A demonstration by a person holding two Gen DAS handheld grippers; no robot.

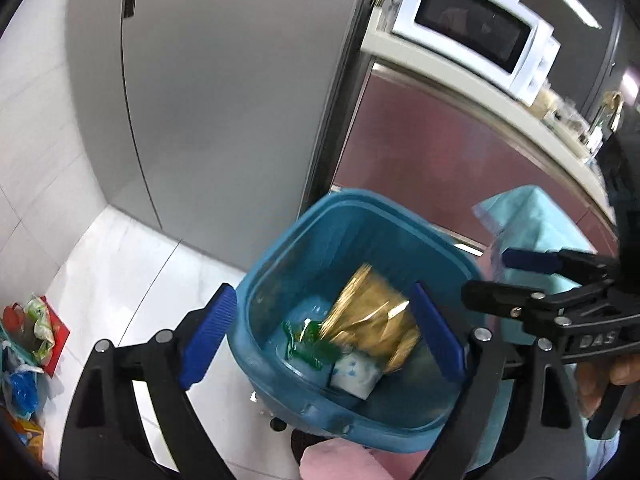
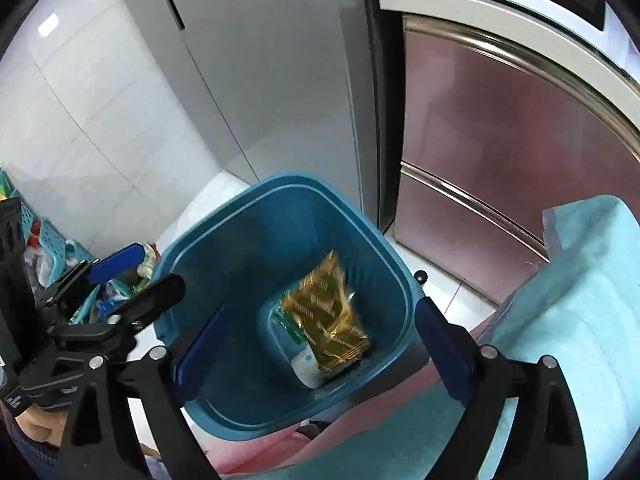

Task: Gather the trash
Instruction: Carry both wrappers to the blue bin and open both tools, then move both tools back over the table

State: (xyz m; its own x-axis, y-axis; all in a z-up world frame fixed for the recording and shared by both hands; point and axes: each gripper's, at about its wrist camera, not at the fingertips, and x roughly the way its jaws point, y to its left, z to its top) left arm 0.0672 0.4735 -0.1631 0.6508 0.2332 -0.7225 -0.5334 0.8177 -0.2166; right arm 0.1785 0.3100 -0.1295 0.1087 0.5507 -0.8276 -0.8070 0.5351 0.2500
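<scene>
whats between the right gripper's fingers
The blue bin sits in the open right gripper gap, gold wrapper inside it, untouched; right wrist view shows it.

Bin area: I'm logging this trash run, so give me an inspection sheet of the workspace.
Surface: white tiled floor.
Job's things: blue bin holds a gold wrapper, a green-white packet and a white packet.
Clutter: basket of mixed trash on the floor against the wall.
Grippers: left gripper and right gripper both open, empty, above the bin.
Cables: nothing seen.
Surroundings: grey fridge, microwave on a counter, teal cloth.
</scene>
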